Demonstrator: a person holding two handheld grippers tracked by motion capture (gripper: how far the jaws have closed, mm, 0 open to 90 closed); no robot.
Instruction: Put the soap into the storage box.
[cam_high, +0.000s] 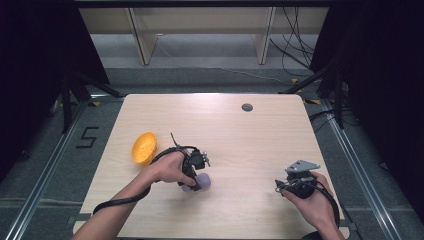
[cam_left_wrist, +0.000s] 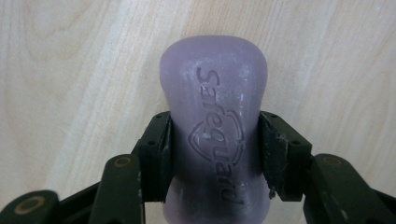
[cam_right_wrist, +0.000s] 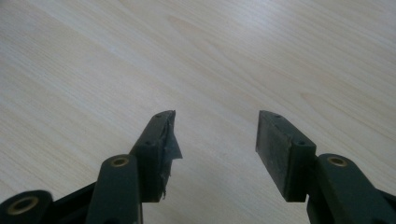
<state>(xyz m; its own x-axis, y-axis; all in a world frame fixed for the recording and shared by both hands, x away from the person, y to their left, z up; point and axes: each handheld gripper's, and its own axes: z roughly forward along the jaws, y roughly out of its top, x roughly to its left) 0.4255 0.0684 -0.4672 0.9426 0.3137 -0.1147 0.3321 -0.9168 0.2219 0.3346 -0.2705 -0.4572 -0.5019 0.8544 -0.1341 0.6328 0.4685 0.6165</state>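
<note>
At the far left of the high view a yellow bowl (cam_high: 144, 148) sits on the pale wooden worktop (cam_high: 240, 135), tipped so that its hollow faces up and to the right. Just to its right lies the person's left hand (cam_high: 169, 168), the forearm coming in from the lower left edge with a black cable looping beside it. That hand holds the left gripper (cam_high: 196, 176), which points down at the worktop near the middle of its front half.

Under this gripper is a lilac soap (cam_high: 200, 181), near the bowl but apart from it. In the left gripper view the soap (cam_left_wrist: 214, 126) lies flat on the wood between the two black fingers (cam_left_wrist: 156, 154), its stamped lettering and shield mark facing up. Both pads press against the bar's narrowed waist, one on each long side, so the fingers are closed on the soap. Its rounded far end sticks out beyond the fingertips.

Farther right the worktop is bare wood, with a small round dark hole (cam_high: 247, 107) near its back edge.

At the right, close to the front edge, the right hand (cam_high: 310, 199) holds the right gripper (cam_high: 283, 186), topped by a grey three-cornered plate, well apart from the soap. In the right gripper view its fingers (cam_right_wrist: 280, 149) stand wide apart over plain wood with nothing between them; a torn scrap of pad hangs from the left one.
</note>
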